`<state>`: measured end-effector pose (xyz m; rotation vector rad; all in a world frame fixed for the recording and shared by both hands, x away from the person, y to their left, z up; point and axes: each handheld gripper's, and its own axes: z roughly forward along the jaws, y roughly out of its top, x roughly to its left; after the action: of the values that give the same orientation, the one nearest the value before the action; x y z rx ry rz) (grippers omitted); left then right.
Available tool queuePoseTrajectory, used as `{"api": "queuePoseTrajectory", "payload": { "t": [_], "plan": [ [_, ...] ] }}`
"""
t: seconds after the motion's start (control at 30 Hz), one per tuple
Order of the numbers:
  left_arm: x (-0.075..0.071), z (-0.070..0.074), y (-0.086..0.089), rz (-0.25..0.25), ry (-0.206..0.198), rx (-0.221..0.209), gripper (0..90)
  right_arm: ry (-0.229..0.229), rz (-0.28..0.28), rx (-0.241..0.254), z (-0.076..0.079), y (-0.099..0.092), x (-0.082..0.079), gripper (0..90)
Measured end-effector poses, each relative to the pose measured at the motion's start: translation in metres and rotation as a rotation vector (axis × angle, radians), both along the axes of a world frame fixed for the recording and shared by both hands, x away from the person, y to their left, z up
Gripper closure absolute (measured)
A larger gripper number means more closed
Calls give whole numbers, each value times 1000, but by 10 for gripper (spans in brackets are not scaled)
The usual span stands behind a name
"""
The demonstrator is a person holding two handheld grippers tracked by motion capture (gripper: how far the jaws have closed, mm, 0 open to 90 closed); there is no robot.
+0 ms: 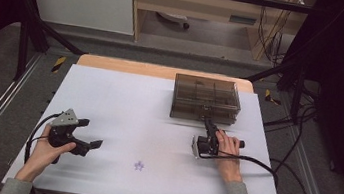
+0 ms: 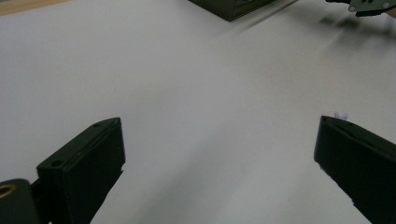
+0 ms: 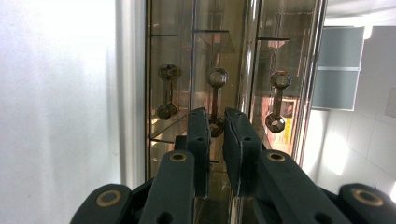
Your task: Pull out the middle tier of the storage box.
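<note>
A translucent brown drawer box [image 1: 205,99] stands at the back right of the white table [image 1: 123,106]. My right gripper [image 1: 206,119] reaches its front, held by a hand. In the right gripper view the box [image 3: 177,46] shows three dumbbell-shaped handles, and the right gripper [image 3: 217,114] is shut on the middle handle [image 3: 216,88], whose lower knob sits between the pads. My left gripper [image 1: 93,133] rests at the front left, held by a hand; its jaws [image 2: 219,126] stand wide open over bare table.
A small purple object [image 1: 139,165] lies on the table near the front middle, and peeks past one left jaw [image 2: 341,115]. A corner of the box [image 2: 233,7] is far ahead of the left gripper. Cables trail off both grippers toward the table edges.
</note>
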<state>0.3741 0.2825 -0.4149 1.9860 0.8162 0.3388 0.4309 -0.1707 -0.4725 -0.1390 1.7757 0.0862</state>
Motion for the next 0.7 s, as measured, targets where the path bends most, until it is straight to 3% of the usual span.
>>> {"api": "queuePoseTrajectory", "payload": {
  "t": [0.5, 0.7],
  "plan": [
    [0, 0, 0, -1, -1, 0, 17, 10, 0, 8, 1, 0, -3, 812],
    [0, 0, -1, -1, 0, 2, 17, 57, 2, 48, 6, -1, -5, 788]
  ]
}}
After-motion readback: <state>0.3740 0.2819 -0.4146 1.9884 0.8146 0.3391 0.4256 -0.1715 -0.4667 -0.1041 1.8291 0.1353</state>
